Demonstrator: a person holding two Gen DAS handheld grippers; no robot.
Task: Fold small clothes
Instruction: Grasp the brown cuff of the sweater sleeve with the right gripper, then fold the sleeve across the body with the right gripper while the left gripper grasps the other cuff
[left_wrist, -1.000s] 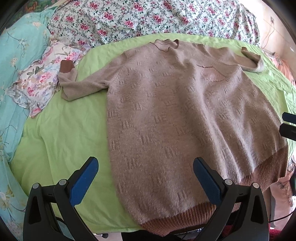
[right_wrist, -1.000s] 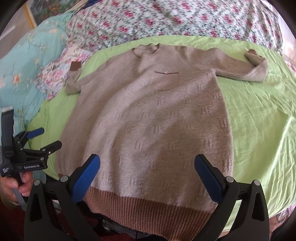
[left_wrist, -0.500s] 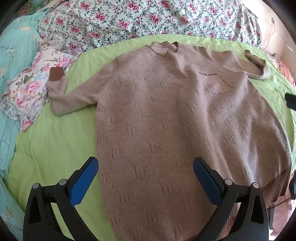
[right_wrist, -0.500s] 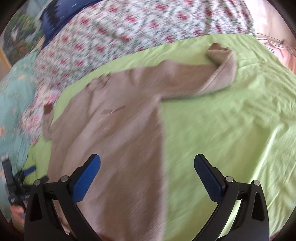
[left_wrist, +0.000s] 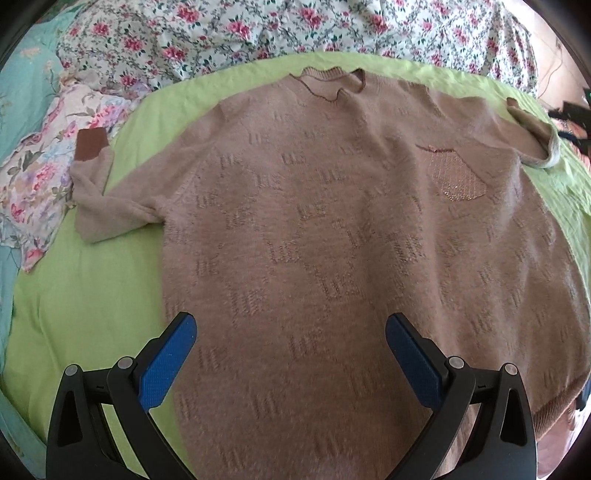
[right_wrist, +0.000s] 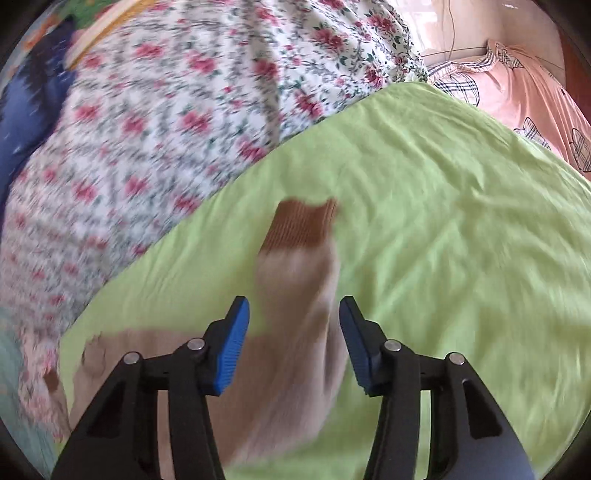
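A tan knit sweater (left_wrist: 332, 240) lies flat, front up, on a green sheet (left_wrist: 85, 295). Its left sleeve (left_wrist: 107, 206) is bent, with a brown cuff (left_wrist: 90, 146). My left gripper (left_wrist: 290, 332) is wide open and empty, over the sweater's lower body. In the right wrist view the right sleeve (right_wrist: 299, 295) with its brown ribbed cuff (right_wrist: 303, 225) runs between the fingers of my right gripper (right_wrist: 294, 314). Those jaws are partly closed around the sleeve with gaps on both sides. The view is motion-blurred.
A floral quilt (left_wrist: 258, 29) lies behind the sheet. Floral cloth (left_wrist: 33, 177) and turquoise bedding (left_wrist: 22, 92) are at the left. A pink plaid pillow (right_wrist: 517, 92) is at the far right. The right gripper's black tip (left_wrist: 572, 118) shows beside the right sleeve.
My right gripper swung right and forward onto the right sleeve, and its jaws narrowed from wide open. My left gripper moved forward over the sweater and stayed open.
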